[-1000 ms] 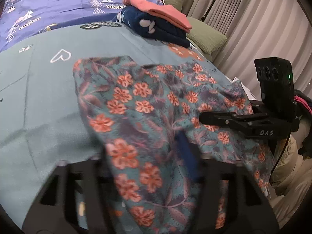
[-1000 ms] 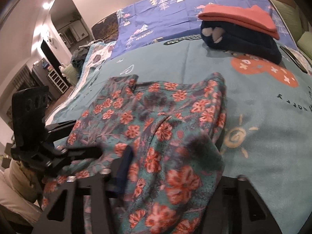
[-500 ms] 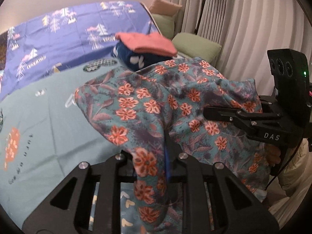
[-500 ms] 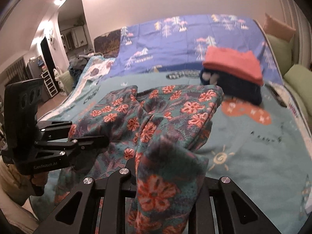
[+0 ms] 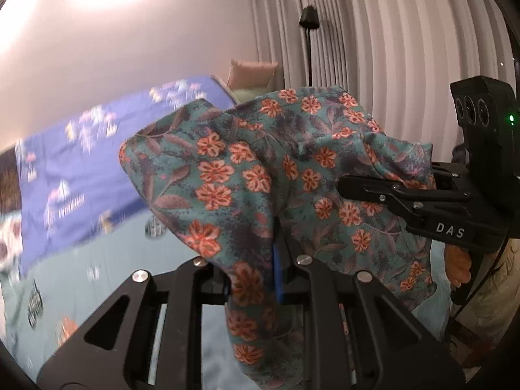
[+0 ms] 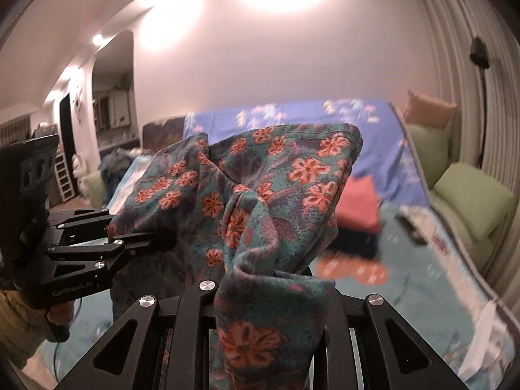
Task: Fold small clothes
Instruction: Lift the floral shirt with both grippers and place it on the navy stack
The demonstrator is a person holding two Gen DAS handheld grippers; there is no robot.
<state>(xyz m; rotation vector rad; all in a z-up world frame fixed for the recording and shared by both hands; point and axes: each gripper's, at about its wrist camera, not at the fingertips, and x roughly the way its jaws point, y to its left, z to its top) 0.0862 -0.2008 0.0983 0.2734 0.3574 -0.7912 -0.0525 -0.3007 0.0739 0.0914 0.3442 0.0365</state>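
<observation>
A: Left wrist view: the left gripper and right gripper have just closed on the garment.

B: It was flat; now it hangs above the bed, ready for folding.

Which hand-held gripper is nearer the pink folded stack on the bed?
Right. The right gripper looks straight toward the stack; the left gripper is farther off. Both clamp the floral garment.
</observation>
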